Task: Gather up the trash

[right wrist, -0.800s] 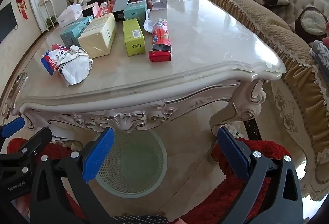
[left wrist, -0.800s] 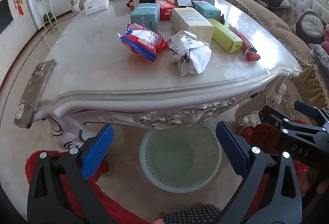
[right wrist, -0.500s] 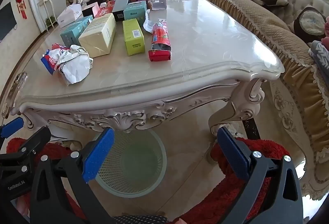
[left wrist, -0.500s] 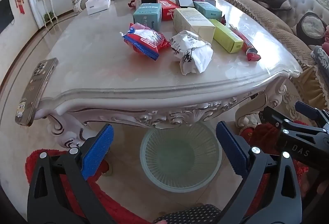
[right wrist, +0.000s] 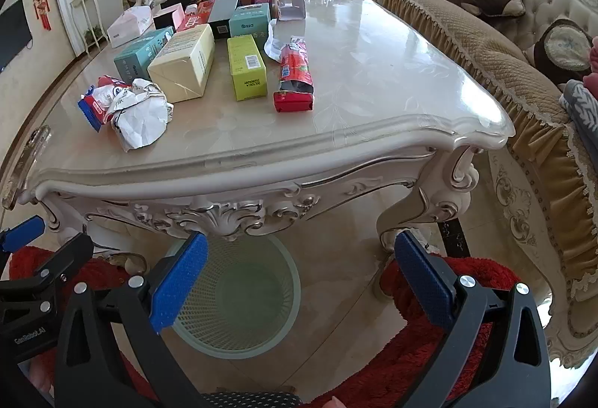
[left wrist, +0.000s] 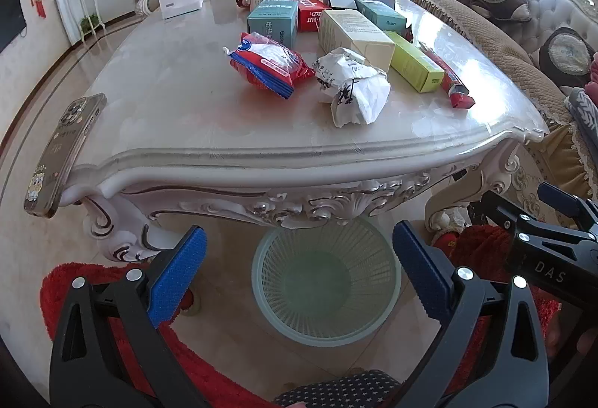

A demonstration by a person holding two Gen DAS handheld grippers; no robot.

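While both tools, left (left wrist: pixel 295 273) and right (right wrist: pixel 297 281), stood wide and empty above the pale green mesh wastebasket (left wrist: pixel 326 281), the crumpled white paper wrapper (left wrist: pixel 353 88) lay on the marble worktop (left wrist: pixel 179 109); light and soft, it probably suited a pinch across its bunched middle.

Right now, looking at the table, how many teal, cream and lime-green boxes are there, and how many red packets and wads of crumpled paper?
Teal boxes: 2
Cream box: 1
Lime-green box: 1
Red packets: 2
Crumpled white paper: 1
Total: 7
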